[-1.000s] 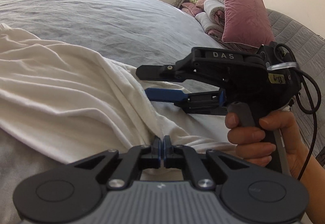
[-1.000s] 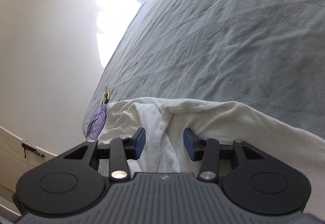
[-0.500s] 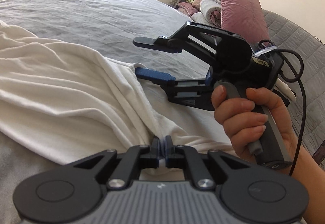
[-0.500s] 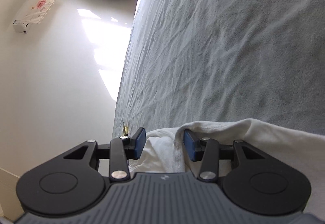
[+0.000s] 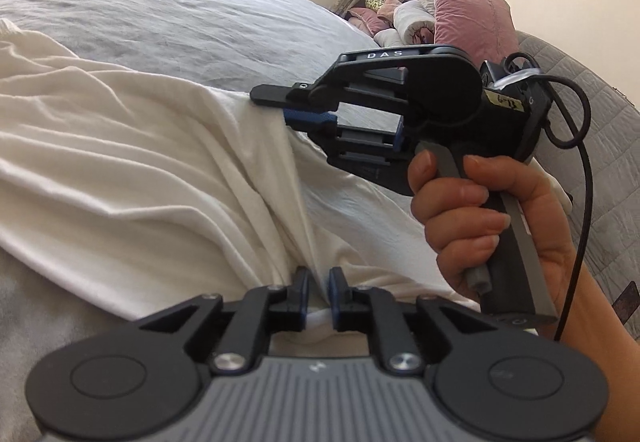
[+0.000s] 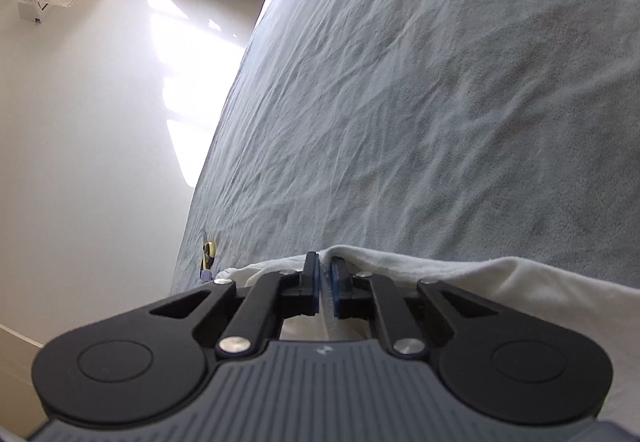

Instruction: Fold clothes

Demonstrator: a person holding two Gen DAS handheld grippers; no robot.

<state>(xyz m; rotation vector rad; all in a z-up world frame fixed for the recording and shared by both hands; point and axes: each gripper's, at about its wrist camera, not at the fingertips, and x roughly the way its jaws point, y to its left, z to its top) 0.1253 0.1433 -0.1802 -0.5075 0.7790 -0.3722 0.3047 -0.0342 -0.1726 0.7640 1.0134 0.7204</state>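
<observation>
While both jaws pinch the white shirt [image 5: 132, 169], the left gripper [image 5: 319, 288] seems slightly parted.

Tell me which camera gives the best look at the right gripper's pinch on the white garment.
The right wrist view: the right gripper sits nearly closed on a thin ridge of the white garment. The left wrist view shows that gripper side-on at the cloth's edge, the pinch itself hidden.
</observation>
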